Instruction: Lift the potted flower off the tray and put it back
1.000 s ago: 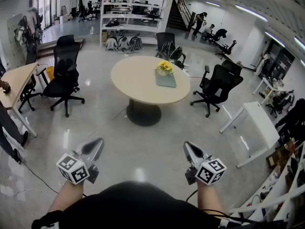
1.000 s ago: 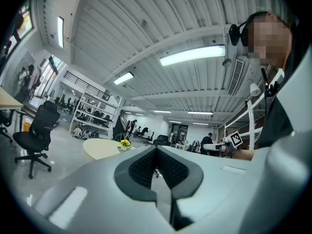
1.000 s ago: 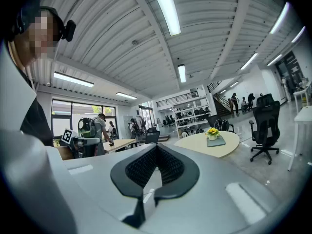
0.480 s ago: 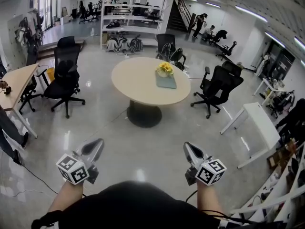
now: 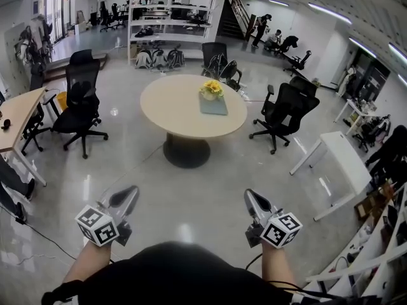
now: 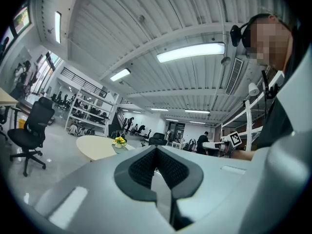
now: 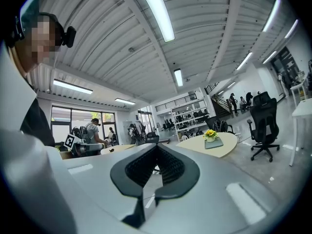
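A potted yellow flower point(image 5: 212, 89) stands on a grey-green tray point(image 5: 213, 104) on the round beige table point(image 5: 172, 110), far across the floor from me. My left gripper point(image 5: 129, 194) and right gripper point(image 5: 250, 197) are held low in front of the person's body, pointing level toward the table. On both, the jaws are shut with nothing between them. The left gripper view shows the flower point(image 6: 118, 141) small beyond its shut jaws. In the right gripper view the flower point(image 7: 210, 133) and tray point(image 7: 214, 142) sit to the right on the table.
Black office chairs point(image 5: 79, 103) point(image 5: 283, 110) stand on either side of the round table. A white table point(image 5: 331, 164) is at the right and a wooden desk point(image 5: 16, 116) at the left. Shelves point(image 5: 168, 18) and several people are at the back. Glossy floor point(image 5: 191, 196) lies between me and the table.
In the head view the table, flower and chairs have shifted slightly left. Both grippers keep the same place in the frame and stay shut.
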`<action>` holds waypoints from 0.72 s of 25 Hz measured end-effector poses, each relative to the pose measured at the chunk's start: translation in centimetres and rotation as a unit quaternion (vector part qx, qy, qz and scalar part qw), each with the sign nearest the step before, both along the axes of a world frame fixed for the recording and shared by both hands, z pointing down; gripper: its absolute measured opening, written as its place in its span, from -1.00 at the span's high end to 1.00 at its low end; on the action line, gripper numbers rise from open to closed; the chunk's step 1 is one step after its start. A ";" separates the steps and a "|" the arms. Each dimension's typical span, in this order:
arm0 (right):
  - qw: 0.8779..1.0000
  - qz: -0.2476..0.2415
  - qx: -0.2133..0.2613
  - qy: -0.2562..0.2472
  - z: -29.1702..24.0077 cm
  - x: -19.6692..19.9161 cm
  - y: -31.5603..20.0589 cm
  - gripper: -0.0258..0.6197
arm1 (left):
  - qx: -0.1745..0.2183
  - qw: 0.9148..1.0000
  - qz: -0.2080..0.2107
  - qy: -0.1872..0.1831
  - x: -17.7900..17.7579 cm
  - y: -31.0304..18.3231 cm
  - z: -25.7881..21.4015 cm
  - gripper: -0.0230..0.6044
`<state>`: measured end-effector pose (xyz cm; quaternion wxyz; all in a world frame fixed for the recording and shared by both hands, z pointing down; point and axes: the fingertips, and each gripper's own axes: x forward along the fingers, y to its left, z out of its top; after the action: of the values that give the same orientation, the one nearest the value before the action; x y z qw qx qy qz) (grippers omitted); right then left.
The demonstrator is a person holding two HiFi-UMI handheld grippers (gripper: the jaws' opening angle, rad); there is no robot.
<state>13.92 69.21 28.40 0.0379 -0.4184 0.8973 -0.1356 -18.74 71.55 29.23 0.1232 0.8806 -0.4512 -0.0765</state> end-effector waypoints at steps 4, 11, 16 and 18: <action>1.000 0.004 -0.004 -0.003 0.3 3.2 0.4 0.88 | -0.002 1.000 0.013 -0.003 3.6 -0.1 0.1 0.95; 1.000 0.003 -0.007 -0.004 1.1 8.6 0.6 0.88 | -0.016 1.000 0.024 -0.004 9.8 -0.5 0.7 0.95; 1.000 -0.003 -0.011 -0.005 1.5 11.2 0.5 0.88 | -0.023 0.999 0.032 -0.008 12.9 -1.1 0.5 0.95; 1.000 -0.001 -0.016 -0.006 1.9 11.8 0.2 0.88 | -0.026 0.999 0.035 -0.008 13.5 -1.4 0.9 0.95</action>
<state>25.73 69.38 30.34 0.0365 -0.4170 0.8953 -0.1526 -5.26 70.13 30.16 0.1448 0.8930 -0.4229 -0.0530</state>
